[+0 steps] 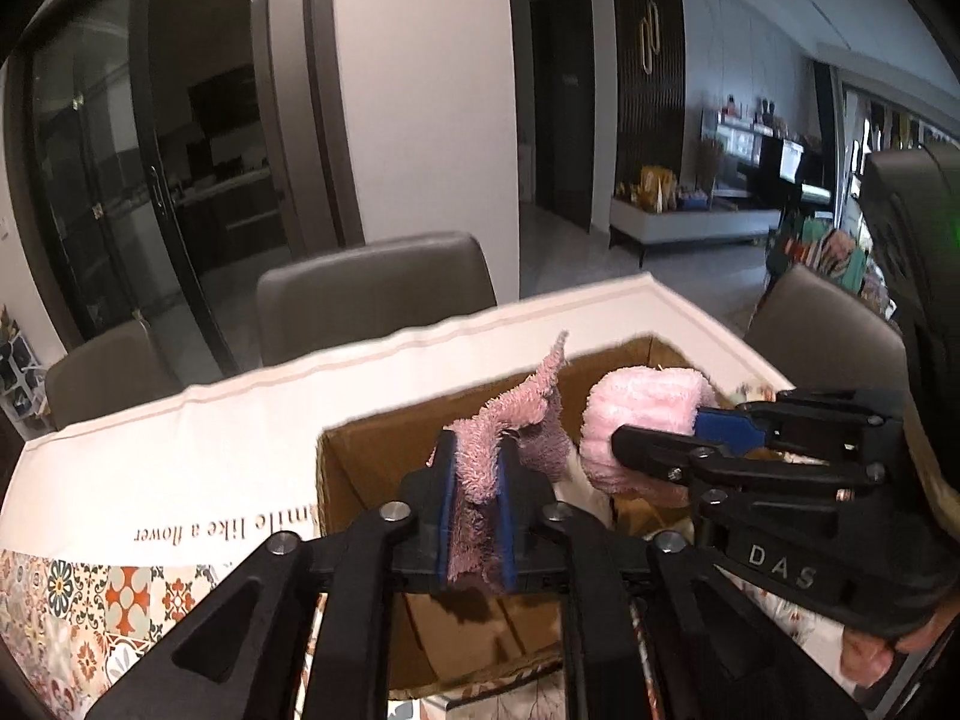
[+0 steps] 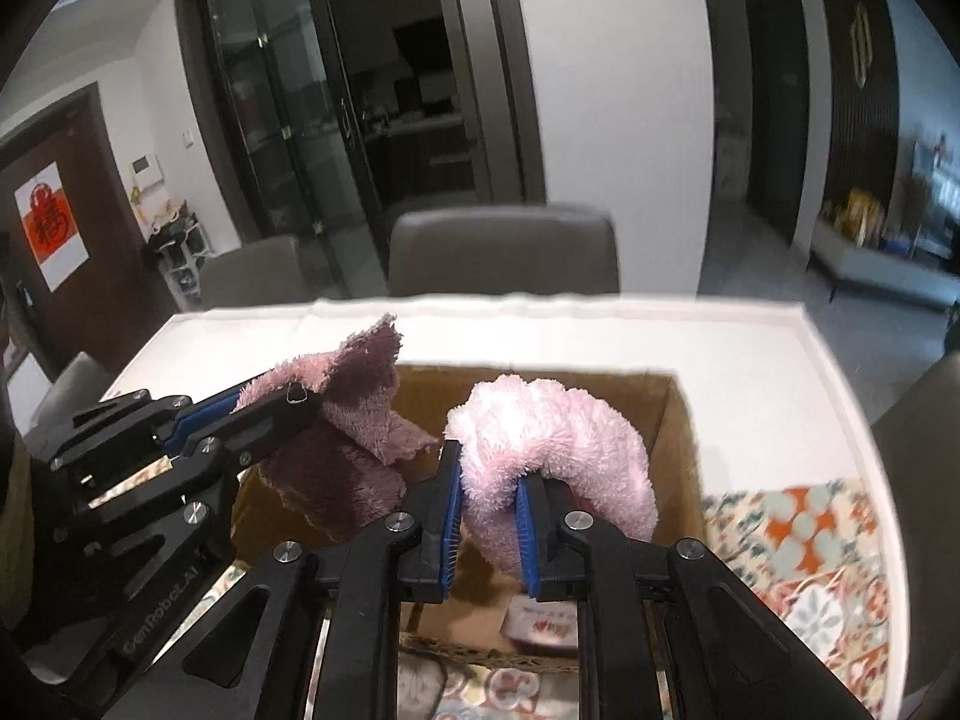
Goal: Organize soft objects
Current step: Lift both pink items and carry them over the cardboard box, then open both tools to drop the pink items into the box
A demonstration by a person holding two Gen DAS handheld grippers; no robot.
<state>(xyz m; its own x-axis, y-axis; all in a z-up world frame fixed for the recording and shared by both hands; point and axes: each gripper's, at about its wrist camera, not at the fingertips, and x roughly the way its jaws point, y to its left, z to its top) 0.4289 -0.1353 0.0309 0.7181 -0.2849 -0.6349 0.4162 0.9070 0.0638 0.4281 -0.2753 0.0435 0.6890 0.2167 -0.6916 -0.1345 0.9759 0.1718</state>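
Left wrist view: left claw (image 1: 474, 504) pinches mauve cloth (image 1: 516, 420), right claw (image 2: 489, 531) pinches pink towel (image 2: 540, 438), both over the box (image 2: 678, 450)

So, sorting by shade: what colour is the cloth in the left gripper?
Dusty mauve-pink cloth, clearest in the right wrist view.

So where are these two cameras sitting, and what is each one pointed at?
Left wrist: rides the left tool, looking along its fingers at the mauve cloth it grips over the cardboard box; the right tool shows too.
Right wrist: rides the right tool, gripping the pink cloth; the left tool enters alongside.
Shared: both cloths, box, table.
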